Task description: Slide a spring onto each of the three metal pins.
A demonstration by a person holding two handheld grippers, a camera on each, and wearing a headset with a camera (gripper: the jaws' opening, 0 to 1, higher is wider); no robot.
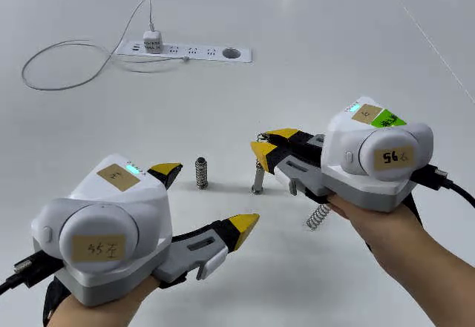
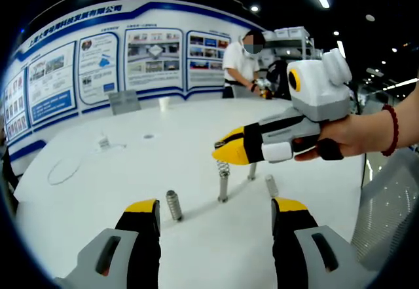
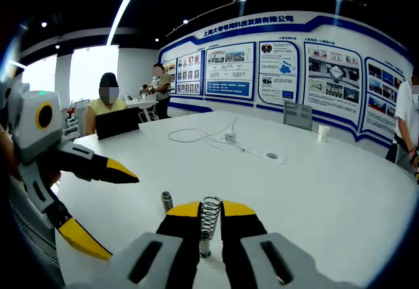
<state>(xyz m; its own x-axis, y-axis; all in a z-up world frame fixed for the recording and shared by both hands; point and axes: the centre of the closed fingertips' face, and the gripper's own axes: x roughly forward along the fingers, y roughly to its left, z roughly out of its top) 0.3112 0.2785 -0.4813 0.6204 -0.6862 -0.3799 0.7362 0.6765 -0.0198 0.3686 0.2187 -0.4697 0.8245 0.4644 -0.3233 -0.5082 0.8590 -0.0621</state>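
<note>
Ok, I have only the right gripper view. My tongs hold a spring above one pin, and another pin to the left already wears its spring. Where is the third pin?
Observer: The third pin stands just to the right of yours. In the head view it is half hidden under the right gripper, and the part that shows looks bare.
Operator: Good. Is there a spring for it somewhere?
Observer: Yes. One loose spring lies tilted on the table, close beside the right hand, on the near side of the third pin.
</note>
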